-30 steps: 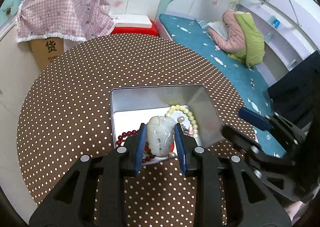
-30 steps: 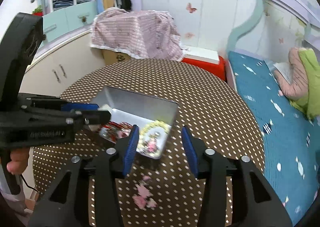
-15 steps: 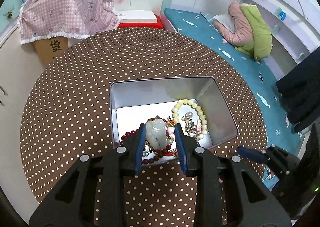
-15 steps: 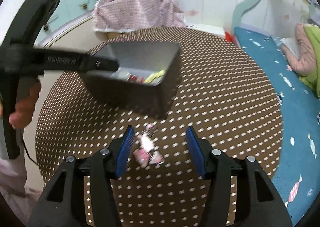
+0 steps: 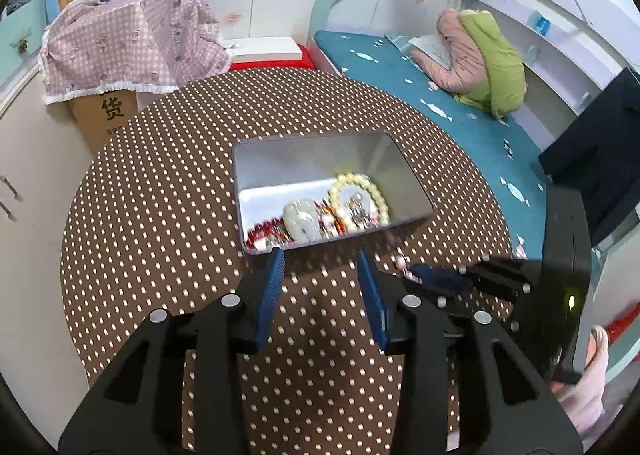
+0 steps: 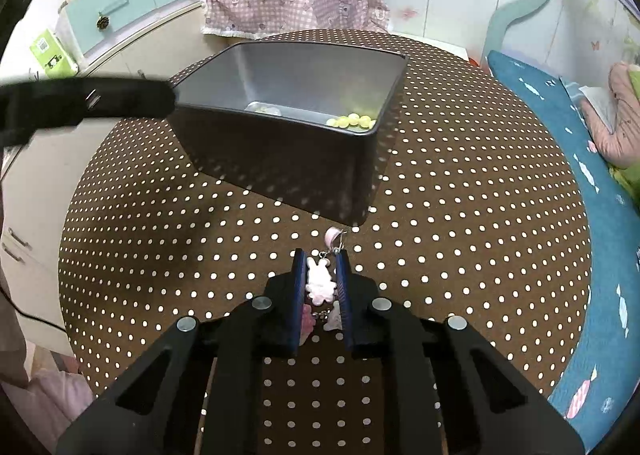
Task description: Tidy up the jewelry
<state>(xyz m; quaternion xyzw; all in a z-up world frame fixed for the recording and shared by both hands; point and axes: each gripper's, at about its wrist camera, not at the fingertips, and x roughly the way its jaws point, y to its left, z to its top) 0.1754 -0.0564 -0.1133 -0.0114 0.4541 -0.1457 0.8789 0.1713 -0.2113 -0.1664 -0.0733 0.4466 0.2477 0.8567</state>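
Left gripper [image 5: 320,255] is hovering over the brown polka-dot tablecloth [image 5: 160,195] with jaws spread apart and nothing between them, blue pads sitting just short of the near wall of the metal tin [image 5: 408,183]. Tin is sitting open on the round table, near its middle. Inside it, a pale jade pendant [image 5: 302,221] is lying on the floor of the tin toward the near wall, with a dark red bead bracelet [image 5: 264,229] just beside it on the left and a cream-yellow bead bracelet [image 5: 358,199] lying in a ring on the right; small metallic and pink bits are sitting inside that ring, too small to name. Right gripper [image 6: 320,259] is sitting low over the tablecloth [image 6: 480,215] in front of the tin [image 6: 280,159], jaws pinching in on a pink bunny charm earring [image 6: 319,281]; the earring's hook and a small pink bead [image 6: 332,235] are sticking out past the fingertips toward the tin. A second pink piece is showing lower between the pads, cannot tell if it is the same item. From the right wrist view only a few cream-yellow beads [image 6: 352,119] are showing over the tin's wall. In the left wrist view the right gripper [image 5: 416,273] is coming in from the right, tips near the tin's near right corner.
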